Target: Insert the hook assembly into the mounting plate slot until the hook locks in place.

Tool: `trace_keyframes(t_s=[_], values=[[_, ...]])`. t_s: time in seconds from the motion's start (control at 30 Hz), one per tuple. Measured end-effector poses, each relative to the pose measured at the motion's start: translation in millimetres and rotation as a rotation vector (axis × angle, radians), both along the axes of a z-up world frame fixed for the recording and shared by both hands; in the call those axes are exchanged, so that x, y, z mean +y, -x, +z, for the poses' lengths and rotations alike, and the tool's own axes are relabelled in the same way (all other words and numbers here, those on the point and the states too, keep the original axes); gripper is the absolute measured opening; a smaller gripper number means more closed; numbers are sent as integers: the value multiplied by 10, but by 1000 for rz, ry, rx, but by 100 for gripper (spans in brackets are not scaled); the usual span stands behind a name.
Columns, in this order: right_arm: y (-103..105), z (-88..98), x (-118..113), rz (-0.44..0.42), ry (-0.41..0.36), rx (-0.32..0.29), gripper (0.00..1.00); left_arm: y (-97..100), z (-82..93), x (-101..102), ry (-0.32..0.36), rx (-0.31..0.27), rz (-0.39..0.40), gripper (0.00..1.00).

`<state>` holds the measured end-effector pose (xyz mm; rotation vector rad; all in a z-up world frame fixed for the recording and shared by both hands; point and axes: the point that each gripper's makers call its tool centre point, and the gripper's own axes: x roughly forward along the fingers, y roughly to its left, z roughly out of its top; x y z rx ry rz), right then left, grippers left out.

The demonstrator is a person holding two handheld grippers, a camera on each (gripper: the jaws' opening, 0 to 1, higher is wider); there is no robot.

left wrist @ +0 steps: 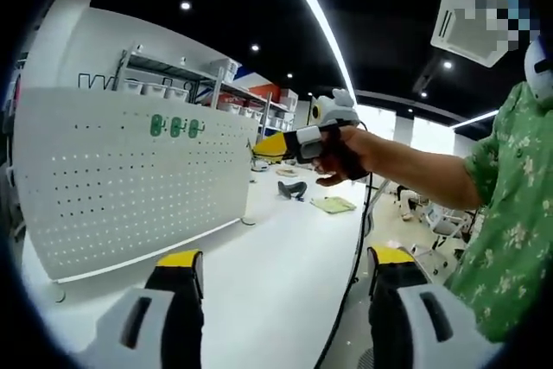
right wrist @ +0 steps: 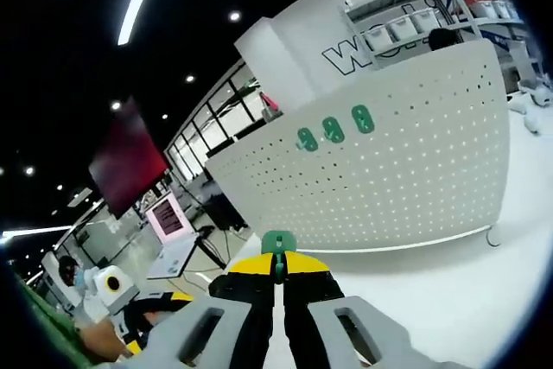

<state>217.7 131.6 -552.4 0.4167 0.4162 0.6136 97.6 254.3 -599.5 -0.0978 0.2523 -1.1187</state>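
A white pegboard mounting plate (left wrist: 130,187) stands upright on the white table, with three green hooks (left wrist: 176,126) set in a row near its top edge. My left gripper (left wrist: 285,261) is open, its yellow-tipped jaws wide apart with nothing between them, well short of the plate. A hand holds my right gripper (left wrist: 275,146) up at the plate's right end. In the right gripper view the plate (right wrist: 406,170) faces me with the same green hooks (right wrist: 333,130), and my right gripper (right wrist: 278,267) is shut on a small green hook piece (right wrist: 278,244).
Shelves with white bins (left wrist: 160,84) rise behind the plate. A flat pale green item (left wrist: 333,205) and a dark object (left wrist: 292,189) lie farther along the table. A black cable (left wrist: 346,291) runs past my right jaw. A person's green patterned sleeve (left wrist: 510,213) is at right.
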Motion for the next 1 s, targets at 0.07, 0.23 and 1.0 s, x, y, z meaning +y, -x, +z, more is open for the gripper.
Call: trace_keyframes(t_s=[0.07,0.23,1.0], values=[[1,4,3,-1,-1,-1,1,1,-1,0,-2,-1,0,80],[4,42,13,0,-3,-9,1,5,11,8,-3,-5,-3,79],[60,99,103,0,-5,-24,1,18,34,29,-6,-14,-10,77]])
